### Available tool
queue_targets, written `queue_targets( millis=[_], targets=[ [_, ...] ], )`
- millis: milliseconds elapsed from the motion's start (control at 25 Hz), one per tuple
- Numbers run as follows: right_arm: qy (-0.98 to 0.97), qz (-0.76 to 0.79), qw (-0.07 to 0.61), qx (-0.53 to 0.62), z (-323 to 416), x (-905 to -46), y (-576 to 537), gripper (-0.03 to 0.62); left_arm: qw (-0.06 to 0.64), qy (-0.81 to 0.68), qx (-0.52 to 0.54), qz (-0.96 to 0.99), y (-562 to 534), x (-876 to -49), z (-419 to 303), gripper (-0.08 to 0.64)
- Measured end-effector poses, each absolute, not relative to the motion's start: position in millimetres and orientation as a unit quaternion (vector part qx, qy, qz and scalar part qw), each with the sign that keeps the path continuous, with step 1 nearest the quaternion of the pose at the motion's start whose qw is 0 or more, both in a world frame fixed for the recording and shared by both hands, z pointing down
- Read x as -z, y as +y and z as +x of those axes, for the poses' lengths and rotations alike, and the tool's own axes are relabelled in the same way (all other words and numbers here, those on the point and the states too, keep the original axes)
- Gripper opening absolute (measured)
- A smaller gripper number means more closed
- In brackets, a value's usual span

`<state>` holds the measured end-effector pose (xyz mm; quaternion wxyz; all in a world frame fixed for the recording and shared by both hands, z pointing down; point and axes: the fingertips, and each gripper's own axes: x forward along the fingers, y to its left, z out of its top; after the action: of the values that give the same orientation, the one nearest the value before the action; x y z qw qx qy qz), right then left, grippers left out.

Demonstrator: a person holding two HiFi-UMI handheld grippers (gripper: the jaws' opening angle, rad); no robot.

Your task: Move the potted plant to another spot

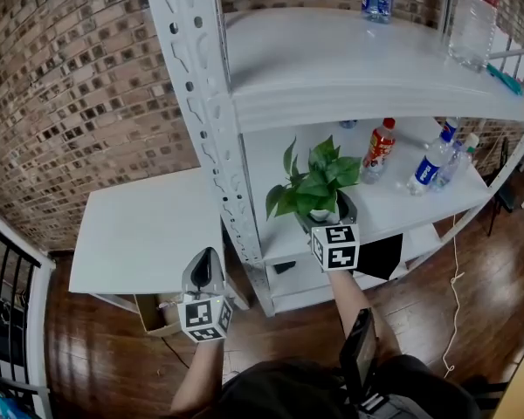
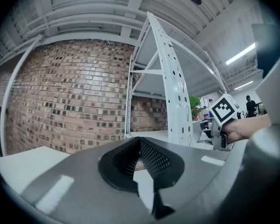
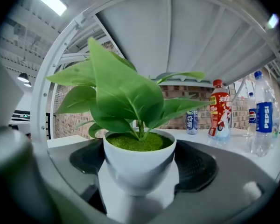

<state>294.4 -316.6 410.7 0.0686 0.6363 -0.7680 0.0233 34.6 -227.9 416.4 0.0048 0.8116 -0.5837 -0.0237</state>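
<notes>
Brickwork (image 1: 70,77) is filling the far left, and a white table (image 1: 140,234) is standing in front of it. The left gripper (image 1: 205,271) is hovering over that table's near edge. Its jaws are pressing together at the tips with nothing between them, as the left gripper view (image 2: 139,143) is showing.

To its right, a white shelving unit (image 1: 393,203) is rising on a perforated post (image 1: 205,103). The potted plant (image 1: 314,186) is sitting at the front edge of the middle shelf, upright. The right gripper (image 1: 325,219) is reaching in level from the front. In its own view the white pot (image 3: 139,164) is filling the gap between the jaws, and both pads are lying against its sides.

Further right on the same shelf, a red-labelled bottle (image 1: 378,149) and blue-labelled bottles (image 1: 430,168) are standing well apart from the plant.
</notes>
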Motion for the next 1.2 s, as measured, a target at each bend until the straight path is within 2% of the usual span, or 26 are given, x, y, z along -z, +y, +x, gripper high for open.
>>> queue_targets(
  millis=[800,1200],
  targets=[
    [-0.737,0.673,0.049,0.02,304.3,-399.5,-238.1,0.456,0.021,-0.542,0.017,0.84,-205.0,-431.8,54.1,0.014],
    [-0.712,0.7,0.052,0.014,254.4,-413.7,-138.4,0.454,0.039,-0.488,0.015,0.872,-185.3,-442.0,38.3,0.014]
  ],
)
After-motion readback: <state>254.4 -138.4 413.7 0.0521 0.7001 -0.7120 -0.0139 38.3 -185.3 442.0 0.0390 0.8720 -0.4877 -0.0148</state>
